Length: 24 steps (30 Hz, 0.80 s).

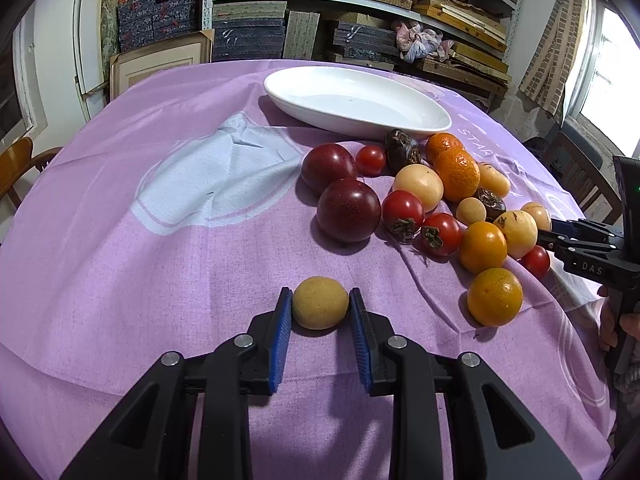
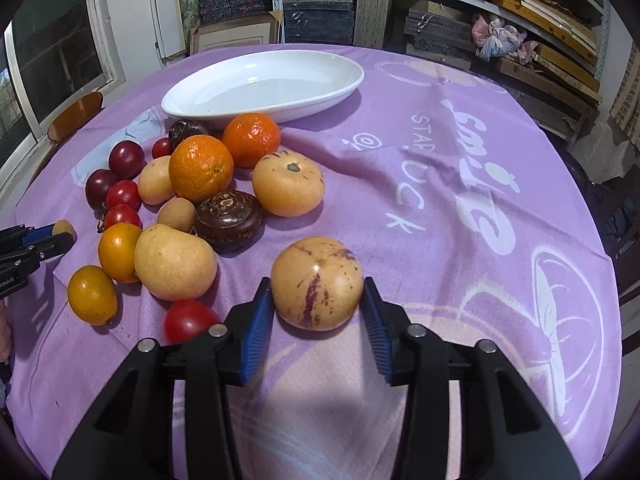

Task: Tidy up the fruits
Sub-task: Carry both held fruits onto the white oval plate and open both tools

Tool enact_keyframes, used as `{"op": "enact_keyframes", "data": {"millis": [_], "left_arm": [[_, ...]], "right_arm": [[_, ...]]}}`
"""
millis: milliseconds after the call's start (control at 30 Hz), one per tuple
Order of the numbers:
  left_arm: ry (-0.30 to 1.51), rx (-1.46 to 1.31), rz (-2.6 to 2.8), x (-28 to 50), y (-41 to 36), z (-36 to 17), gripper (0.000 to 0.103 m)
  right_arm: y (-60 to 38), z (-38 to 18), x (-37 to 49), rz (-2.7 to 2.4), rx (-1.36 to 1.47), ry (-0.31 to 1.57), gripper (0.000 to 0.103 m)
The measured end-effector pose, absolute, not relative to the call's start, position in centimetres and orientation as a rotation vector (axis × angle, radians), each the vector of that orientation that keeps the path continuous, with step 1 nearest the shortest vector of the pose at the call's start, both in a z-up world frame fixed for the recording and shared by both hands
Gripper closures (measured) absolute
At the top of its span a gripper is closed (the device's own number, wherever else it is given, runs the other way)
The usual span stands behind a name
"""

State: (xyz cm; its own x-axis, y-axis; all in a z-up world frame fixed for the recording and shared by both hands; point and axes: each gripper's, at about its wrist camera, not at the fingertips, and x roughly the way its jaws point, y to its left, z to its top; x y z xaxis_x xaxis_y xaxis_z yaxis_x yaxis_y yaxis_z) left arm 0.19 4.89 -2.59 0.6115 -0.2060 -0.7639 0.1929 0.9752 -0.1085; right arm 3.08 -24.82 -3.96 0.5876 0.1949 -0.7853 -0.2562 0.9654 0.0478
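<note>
Hidden: the left tongs show only as a sliver at the right wrist view's edge; a hand behind the right tongs is cut off.
Left tongs: pads pressed on a small tan fruit, apart from the pile on the tabletop.
Right tongs: blue pads against both sides of a purple-streaked yellow fruit, resting on the purple cloth.
Fruit pile: oranges, tomatoes, plums overlapping, some partly covered.
White dish: behind the pile, touching it or not is unclear.

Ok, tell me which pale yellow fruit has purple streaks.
The pepino melon between the right gripper fingers, apart from the pile; the other pale fruits are plain.
</note>
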Motion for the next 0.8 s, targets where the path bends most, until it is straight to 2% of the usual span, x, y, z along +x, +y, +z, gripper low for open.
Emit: {"op": "enact_keyframes", "data": {"millis": [200,400,600,800], "left_arm": [[0.872,-0.047,-0.24,2.0,5.6,0.1,0.075],[0.827,-0.01,-0.248,9.4,3.1,4.2,0.075],[0.877,0.019,-0.24,17.5,-0.4,2.8,0.075],[0.944,-0.025,-0.224,20.7,-0.2,0.4,0.074]], "right_arm": [[-25.5,-0.9,2.9,0.29,-0.043,0.855,0.06],[-22.1,3.4,8.6,0.346,-0.056,0.801,0.059],[-17.5,3.4,16.5,0.35,-0.098,0.833,0.06],[-16.5,0.9,21.3,0.324,-0.093,0.901,0.059]]}}
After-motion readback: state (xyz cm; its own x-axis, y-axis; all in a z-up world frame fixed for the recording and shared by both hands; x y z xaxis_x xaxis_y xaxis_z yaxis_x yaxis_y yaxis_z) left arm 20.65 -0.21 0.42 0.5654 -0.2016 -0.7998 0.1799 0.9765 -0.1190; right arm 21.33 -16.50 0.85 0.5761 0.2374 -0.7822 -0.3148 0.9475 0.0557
